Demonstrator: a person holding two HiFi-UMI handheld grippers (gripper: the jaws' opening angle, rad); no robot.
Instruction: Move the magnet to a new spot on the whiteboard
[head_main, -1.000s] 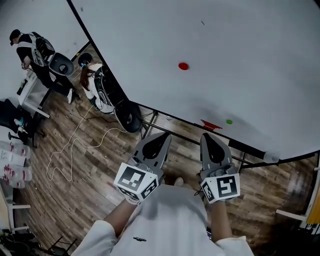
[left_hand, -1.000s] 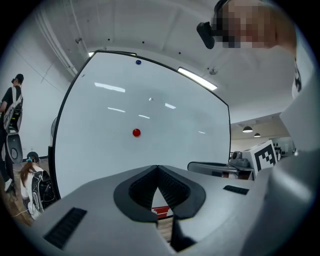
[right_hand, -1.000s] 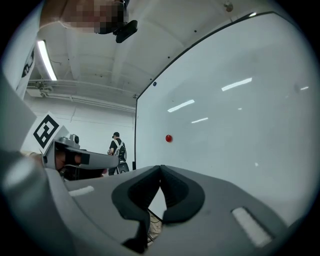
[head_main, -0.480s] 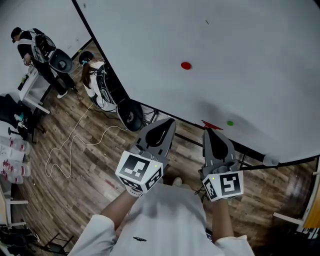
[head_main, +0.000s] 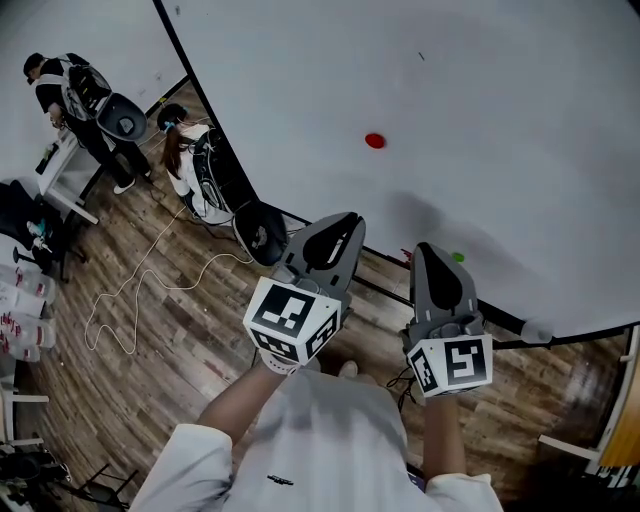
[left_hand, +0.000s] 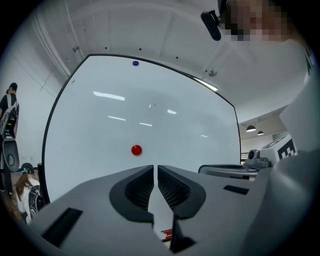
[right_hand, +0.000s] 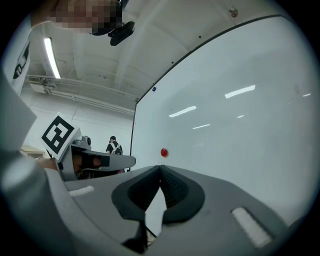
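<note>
While the whiteboard (head_main: 520, 90) is ahead of me and untouched, the left tongs (head_main: 343, 220) and right tongs (head_main: 430, 250) are both fully closed with nothing between them.

Risks:
- If I reach the board like this, the closed tips will probably bump it or shove the red magnet (head_main: 375, 141) sideways instead of gripping it. I need to open before contact.
- The board looks slick and the red magnet is a low disc. The pads could slip off its edge and it would drop to the floor.
- A green magnet (head_main: 458, 257) sits low on the board near the right tongs. It's the wrong target and easy to clip.

Position: the red magnet is stuck mid-board, above both tongs and well apart from them. It's just up-left of the left tips' line and almost dead ahead of the right tips.
</note>
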